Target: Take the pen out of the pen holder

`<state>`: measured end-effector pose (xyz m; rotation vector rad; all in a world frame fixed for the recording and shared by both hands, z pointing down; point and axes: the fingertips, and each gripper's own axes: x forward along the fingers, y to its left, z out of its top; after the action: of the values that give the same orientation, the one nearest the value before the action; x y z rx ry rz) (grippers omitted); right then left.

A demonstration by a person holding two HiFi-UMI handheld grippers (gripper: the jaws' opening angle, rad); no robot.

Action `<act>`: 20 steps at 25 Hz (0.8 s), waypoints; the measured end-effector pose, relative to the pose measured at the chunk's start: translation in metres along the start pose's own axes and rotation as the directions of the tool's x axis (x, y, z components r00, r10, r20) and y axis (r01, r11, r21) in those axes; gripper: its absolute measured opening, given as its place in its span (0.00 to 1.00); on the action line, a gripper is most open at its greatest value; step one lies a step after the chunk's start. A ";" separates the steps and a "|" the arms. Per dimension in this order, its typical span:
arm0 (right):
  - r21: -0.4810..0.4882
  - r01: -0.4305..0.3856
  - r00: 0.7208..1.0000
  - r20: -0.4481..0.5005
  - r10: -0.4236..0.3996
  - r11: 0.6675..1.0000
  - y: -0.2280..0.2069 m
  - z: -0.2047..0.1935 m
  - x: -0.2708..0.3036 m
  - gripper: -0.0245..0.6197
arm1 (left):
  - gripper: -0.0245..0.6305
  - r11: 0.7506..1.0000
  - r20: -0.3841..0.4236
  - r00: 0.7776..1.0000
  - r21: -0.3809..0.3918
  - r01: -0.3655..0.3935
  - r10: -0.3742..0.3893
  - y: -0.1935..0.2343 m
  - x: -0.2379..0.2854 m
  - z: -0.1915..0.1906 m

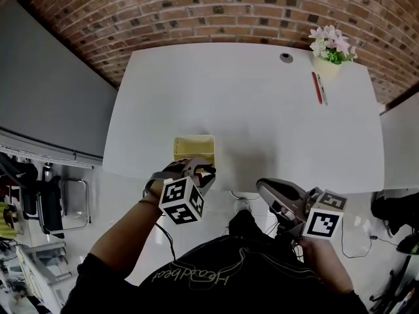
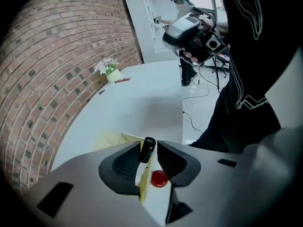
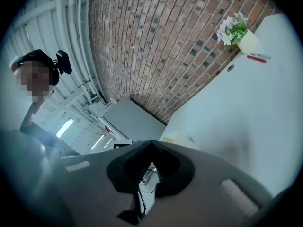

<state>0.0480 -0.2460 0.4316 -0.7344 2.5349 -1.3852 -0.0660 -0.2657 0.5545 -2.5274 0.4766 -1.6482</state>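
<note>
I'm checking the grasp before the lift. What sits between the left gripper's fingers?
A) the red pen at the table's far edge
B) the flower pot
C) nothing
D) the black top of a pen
D: the left gripper view shows the pen, black top up, between the fingers of the left gripper, over the yellow pen holder.

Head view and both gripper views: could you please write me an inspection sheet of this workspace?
Surface: white table.
Job's things: yellow pen holder at the table's near edge; black-topped pen rising from it.
Clutter: flower pot at the far right corner, red pen beside it; round grommet.
Grippers: left gripper closed on the pen; right gripper closed, empty, held off the table.
Cables: loose cables on the floor.
Surroundings: brick wall behind the table.
</note>
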 end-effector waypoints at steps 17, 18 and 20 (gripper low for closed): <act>0.017 0.003 1.000 -0.002 -0.003 1.000 -0.001 -0.005 0.001 0.04 | 0.17 0.999 0.029 0.999 -0.044 0.018 -0.016 0.002 -0.012 0.002; 0.016 0.001 1.000 -0.003 -0.001 1.000 0.000 -0.005 0.001 0.04 | 0.17 0.999 0.030 0.999 -0.044 0.013 -0.012 0.002 -0.014 0.002; 0.015 0.000 1.000 -0.005 0.000 1.000 0.002 -0.006 0.002 0.04 | 0.17 0.999 0.036 0.999 -0.046 0.005 -0.003 0.003 -0.017 0.003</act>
<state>0.0437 -0.2416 0.4337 -0.7288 2.5251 -1.4068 -0.0704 -0.2636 0.5381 -2.5875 0.5125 -1.6088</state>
